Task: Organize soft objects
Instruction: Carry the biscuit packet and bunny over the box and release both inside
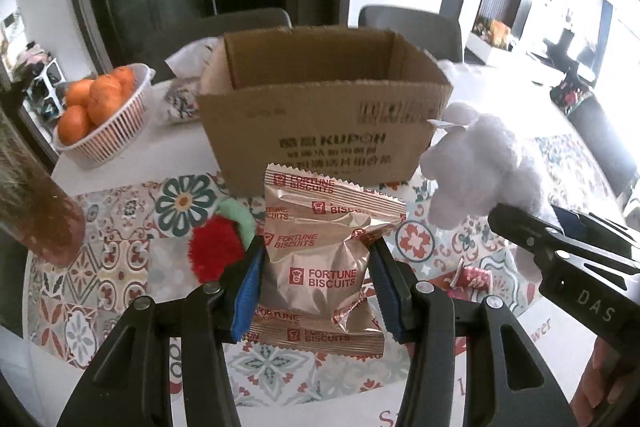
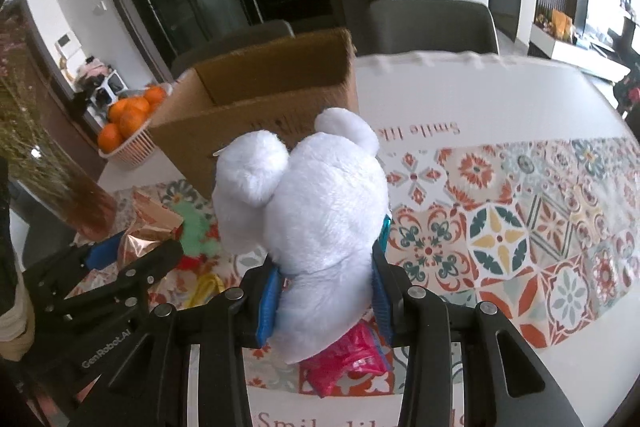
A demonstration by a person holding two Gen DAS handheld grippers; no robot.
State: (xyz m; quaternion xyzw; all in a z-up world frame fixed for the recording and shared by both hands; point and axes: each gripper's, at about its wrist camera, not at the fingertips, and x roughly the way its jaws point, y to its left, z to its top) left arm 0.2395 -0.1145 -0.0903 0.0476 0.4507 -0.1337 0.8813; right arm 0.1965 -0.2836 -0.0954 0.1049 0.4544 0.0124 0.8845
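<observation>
The left gripper [image 1: 316,267] squeezes a biscuit packet [image 1: 320,259]. The right gripper [image 2: 324,291] squeezes a white plush toy [image 2: 308,207]. The open cardboard box [image 1: 320,119] sits straight ahead, just past both, nearer the left one.

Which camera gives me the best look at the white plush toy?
The right wrist view: the white plush toy fills the centre, clamped in the right gripper. The left wrist view shows it only at the right side, smaller and overexposed.
</observation>
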